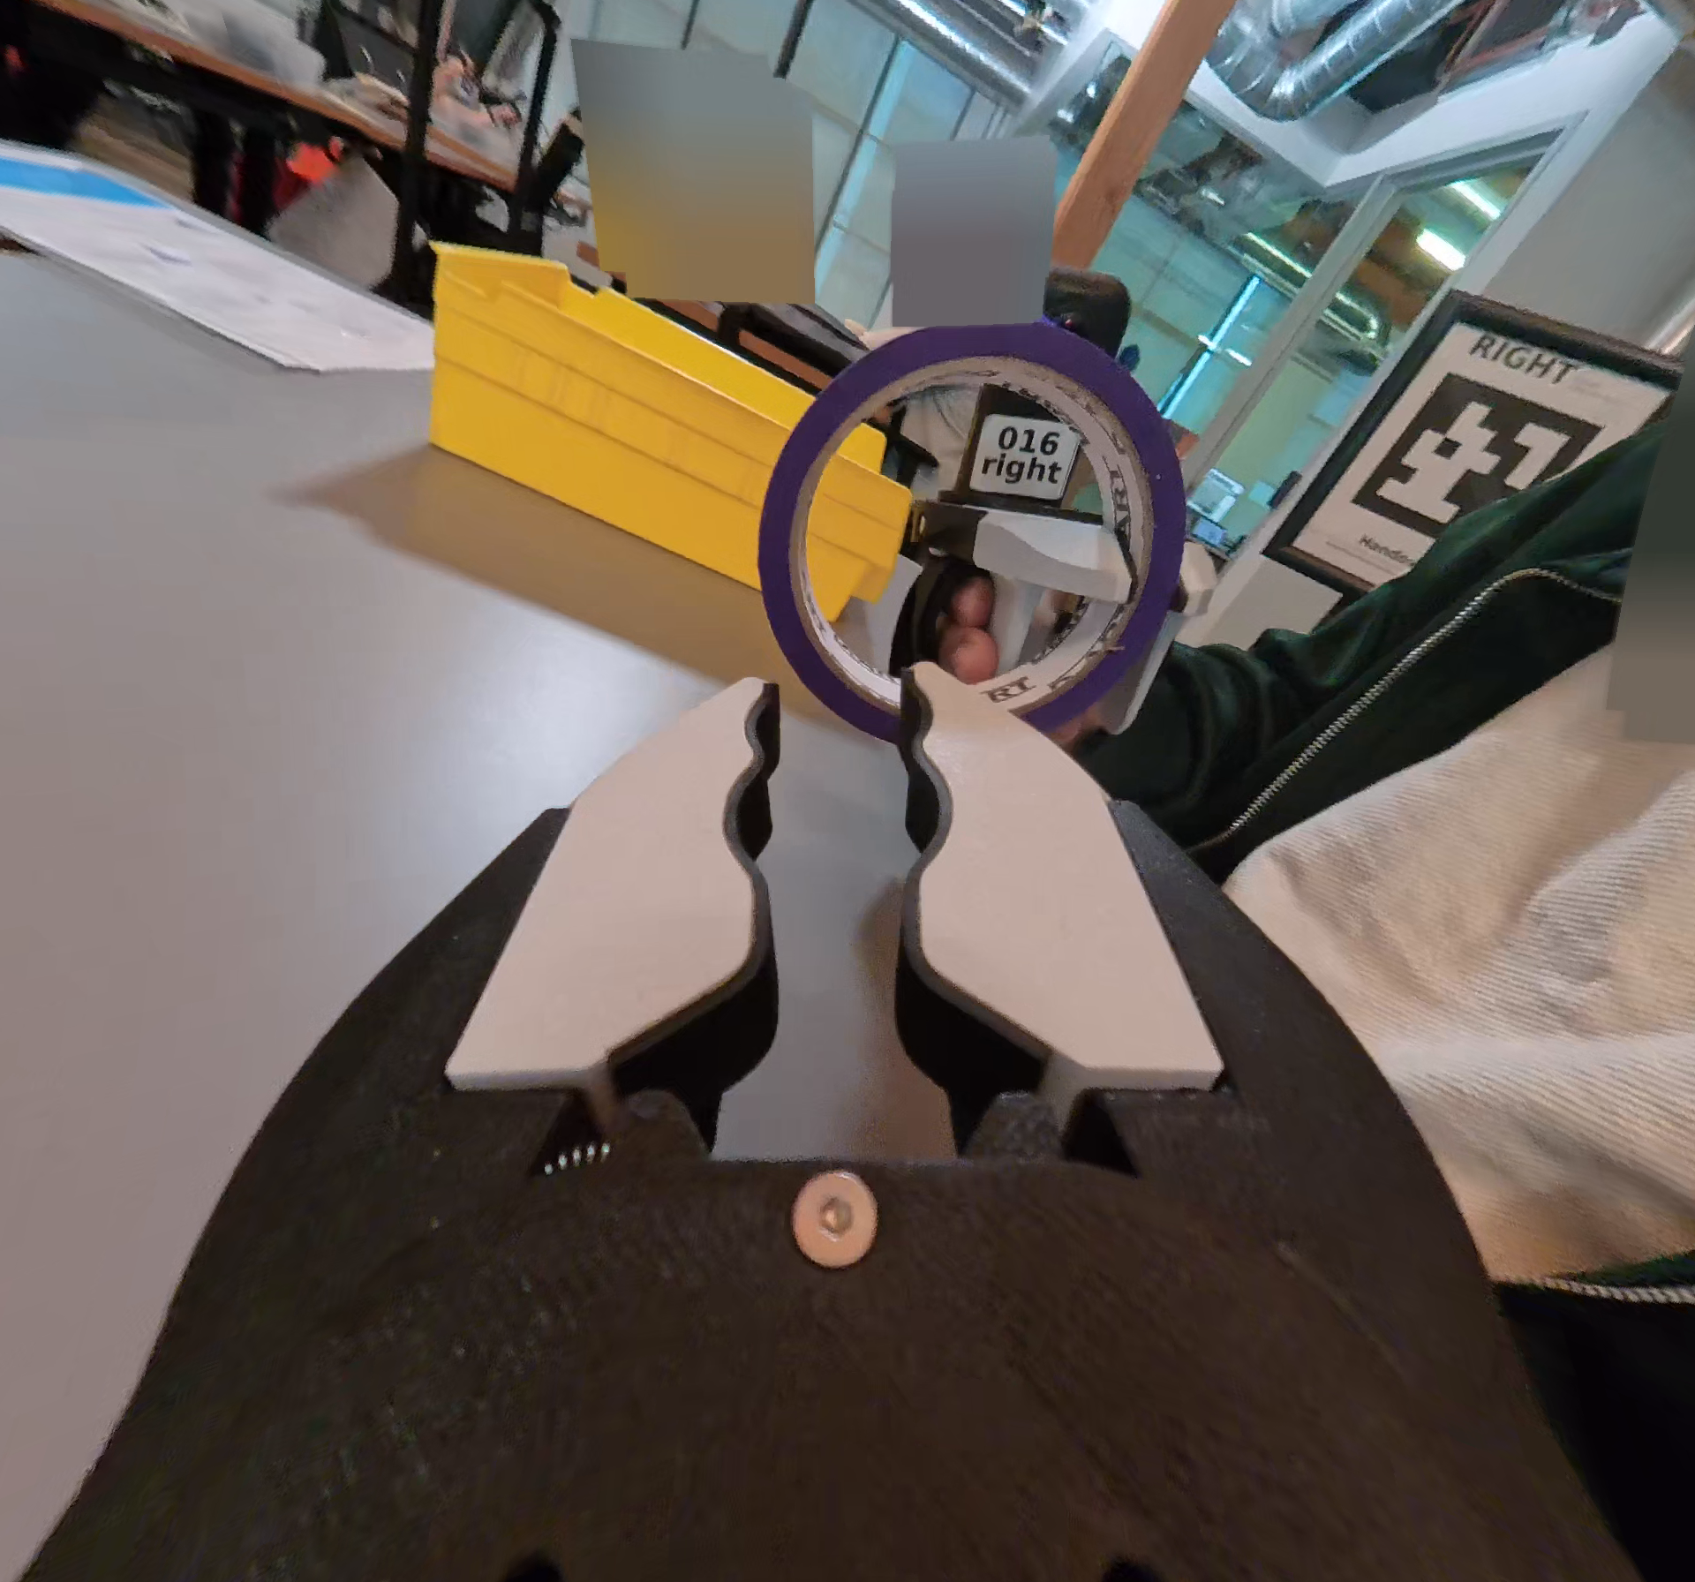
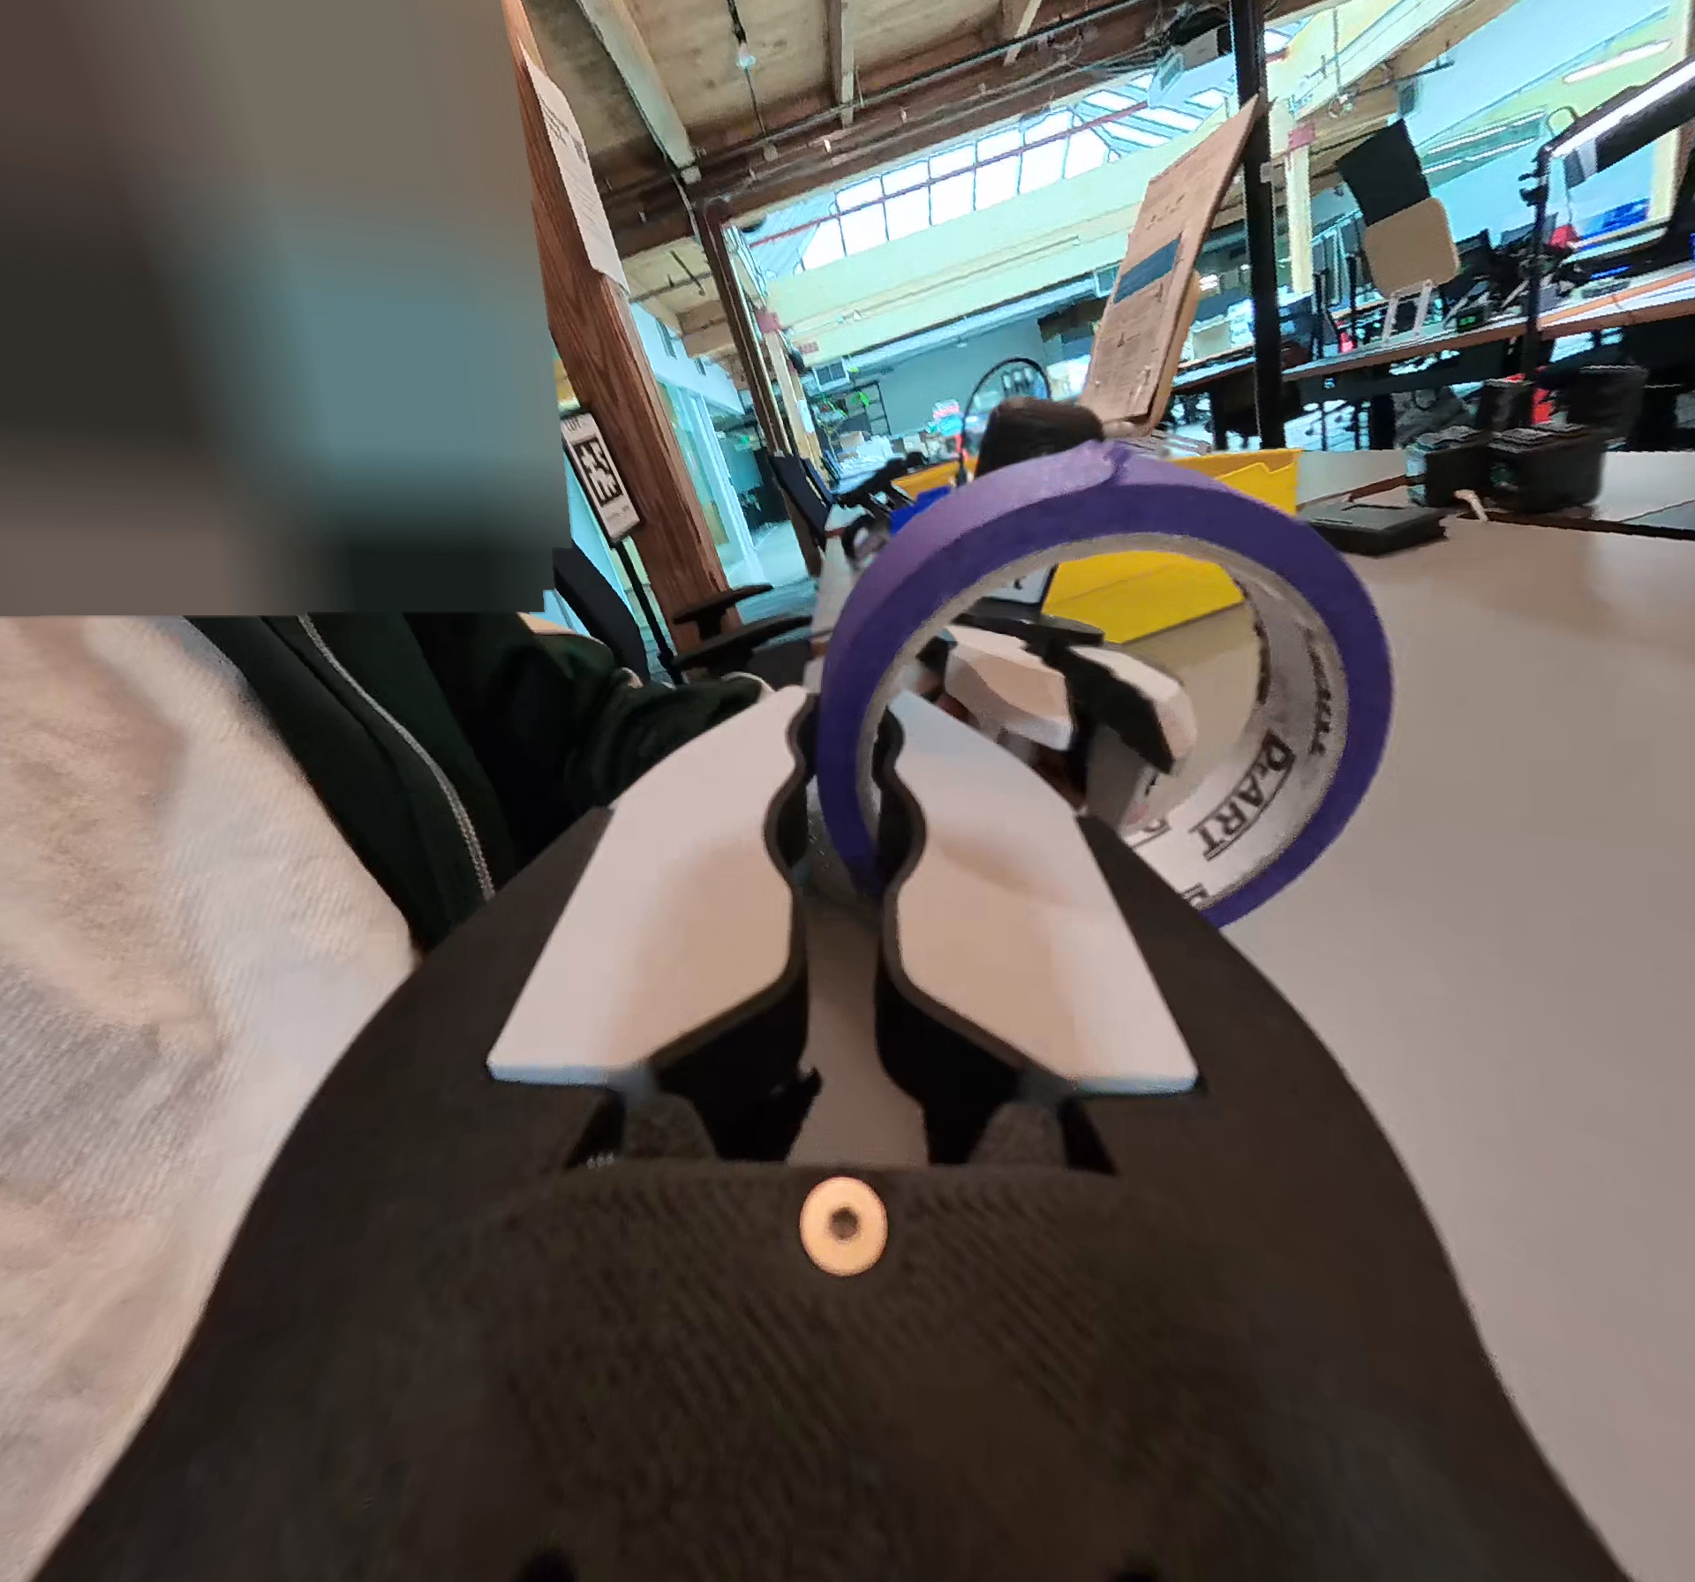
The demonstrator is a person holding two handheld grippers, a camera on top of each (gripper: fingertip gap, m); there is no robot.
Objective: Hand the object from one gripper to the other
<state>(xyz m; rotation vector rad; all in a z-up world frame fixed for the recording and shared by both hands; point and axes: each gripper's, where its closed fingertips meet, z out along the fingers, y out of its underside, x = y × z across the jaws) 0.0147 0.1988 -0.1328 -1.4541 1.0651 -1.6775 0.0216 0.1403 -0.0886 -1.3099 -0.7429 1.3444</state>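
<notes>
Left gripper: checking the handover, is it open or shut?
Open: the left gripper has a clear gap between its fingers, empty beside the purple tape roll.

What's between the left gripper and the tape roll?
Nothing visible. The left gripper is open, just short of the purple tape roll, which the right gripper holds by its band above the table.

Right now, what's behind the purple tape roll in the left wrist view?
Through the purple tape roll show the right tongs holding it and a yellow bin. Its ring covers part of both.
</notes>
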